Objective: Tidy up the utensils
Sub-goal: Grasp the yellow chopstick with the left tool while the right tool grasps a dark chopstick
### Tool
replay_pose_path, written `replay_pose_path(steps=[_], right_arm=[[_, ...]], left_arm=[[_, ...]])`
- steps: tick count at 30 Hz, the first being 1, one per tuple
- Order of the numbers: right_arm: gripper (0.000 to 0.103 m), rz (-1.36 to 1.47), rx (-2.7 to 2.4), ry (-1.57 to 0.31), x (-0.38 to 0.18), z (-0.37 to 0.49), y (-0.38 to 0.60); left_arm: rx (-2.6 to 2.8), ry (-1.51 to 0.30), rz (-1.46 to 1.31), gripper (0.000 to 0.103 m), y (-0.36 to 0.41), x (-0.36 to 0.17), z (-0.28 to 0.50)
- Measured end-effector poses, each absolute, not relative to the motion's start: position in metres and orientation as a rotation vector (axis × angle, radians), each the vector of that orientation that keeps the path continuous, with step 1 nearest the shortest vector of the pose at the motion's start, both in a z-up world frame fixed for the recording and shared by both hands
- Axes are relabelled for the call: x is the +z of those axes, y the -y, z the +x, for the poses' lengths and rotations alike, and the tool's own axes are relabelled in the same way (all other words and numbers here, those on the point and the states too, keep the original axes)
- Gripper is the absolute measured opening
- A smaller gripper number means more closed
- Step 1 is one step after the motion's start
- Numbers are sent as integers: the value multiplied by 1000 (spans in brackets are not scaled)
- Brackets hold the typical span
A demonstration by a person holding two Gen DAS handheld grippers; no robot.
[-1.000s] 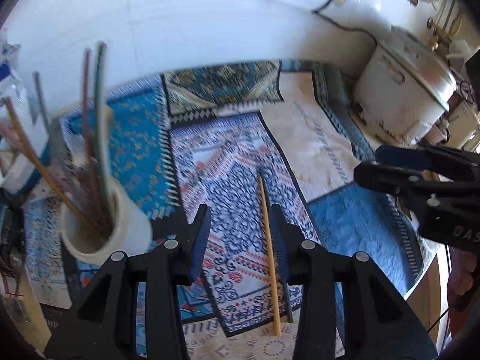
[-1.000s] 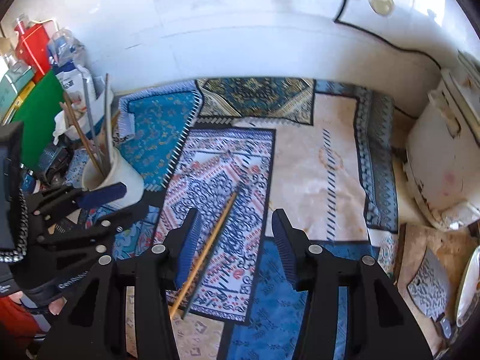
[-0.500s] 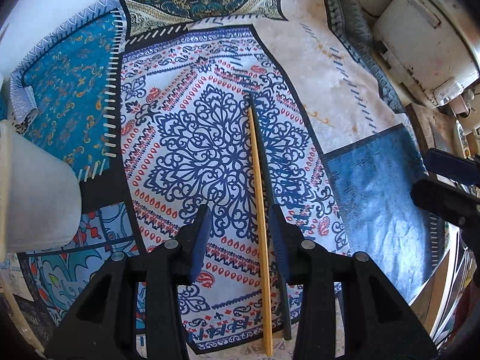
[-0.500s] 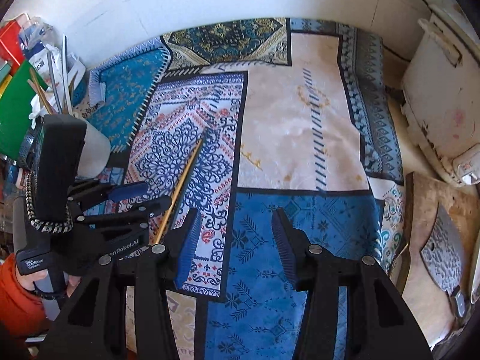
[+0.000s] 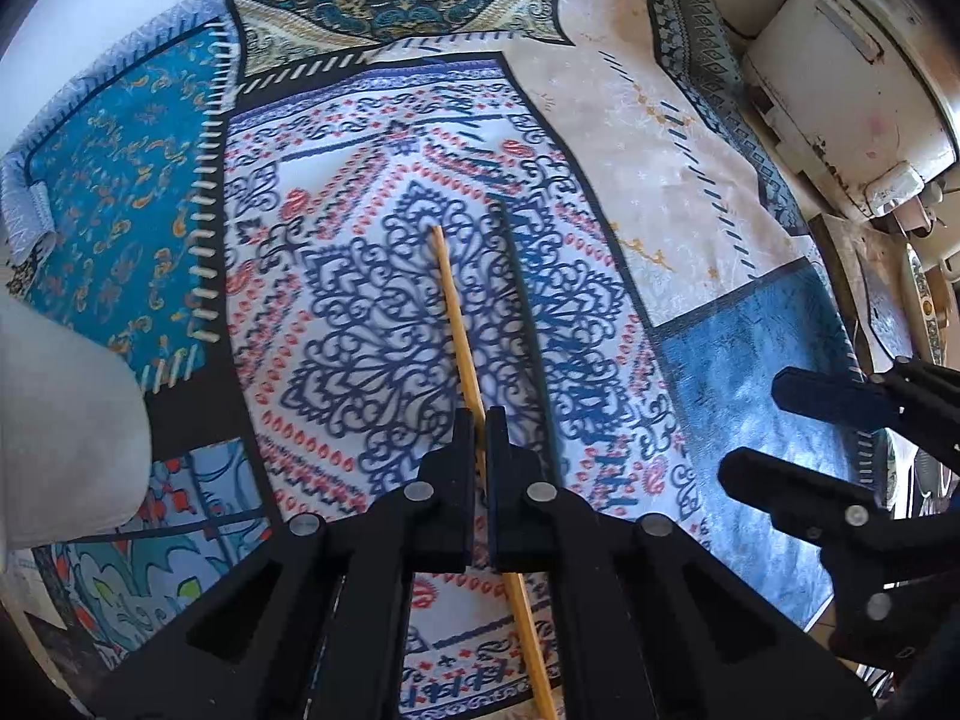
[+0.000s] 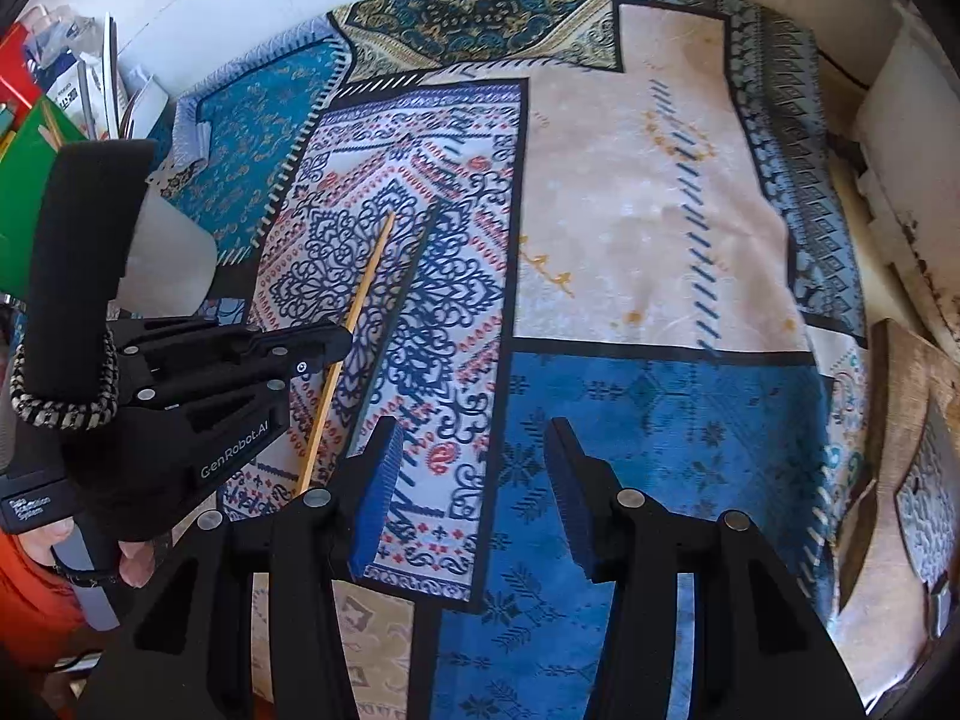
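Observation:
A long wooden chopstick (image 5: 456,312) lies on the patterned cloth (image 5: 690,180), and its dark shadow runs to its right. My left gripper (image 5: 479,420) is shut on the chopstick near its middle. In the right wrist view the left gripper (image 6: 336,339) pinches the same chopstick (image 6: 369,273). A white utensil holder (image 5: 54,420) stands at the left, also in the right wrist view (image 6: 171,264); its contents are out of frame. My right gripper (image 6: 474,480) is open and empty over the blue patch of cloth, and shows at the right of the left wrist view (image 5: 774,426).
A worn white appliance (image 5: 852,96) stands at the right edge of the cloth. A green board (image 6: 24,180) and packets (image 6: 78,84) crowd the far left by the wall. A wooden board (image 6: 918,450) lies at the right.
My left gripper has dropped to the cloth and shut on the chopstick, which was lying between its open jaws. My right gripper stays open.

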State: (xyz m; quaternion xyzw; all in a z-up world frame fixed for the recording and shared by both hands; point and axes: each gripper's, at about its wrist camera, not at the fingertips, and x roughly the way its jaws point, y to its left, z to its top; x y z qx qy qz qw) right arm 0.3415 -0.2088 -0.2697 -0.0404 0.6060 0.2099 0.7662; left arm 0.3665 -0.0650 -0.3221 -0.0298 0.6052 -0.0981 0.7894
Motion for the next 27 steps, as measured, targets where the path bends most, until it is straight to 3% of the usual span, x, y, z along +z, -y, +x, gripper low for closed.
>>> replay_pose_path(steps=[14, 17, 19, 21, 27], right_arm=[[45, -223, 475, -1325, -306, 323, 145], [33, -285, 454, -1300, -309, 317, 142], [17, -327, 453, -1288, -310, 315, 144], [8, -352, 458, -1296, -310, 313, 150], [8, -304, 450, -1358, -313, 330, 183]], left_arm=[[-163, -1352, -154, 0, -4, -322, 323], [-180, -1374, -152, 1, -4, -324, 321], [-179, -1384, -142, 3, 1, -325, 323], [-175, -1382, -103, 6, 6, -325, 321], [-149, -1358, -22, 6, 19, -326, 320]])
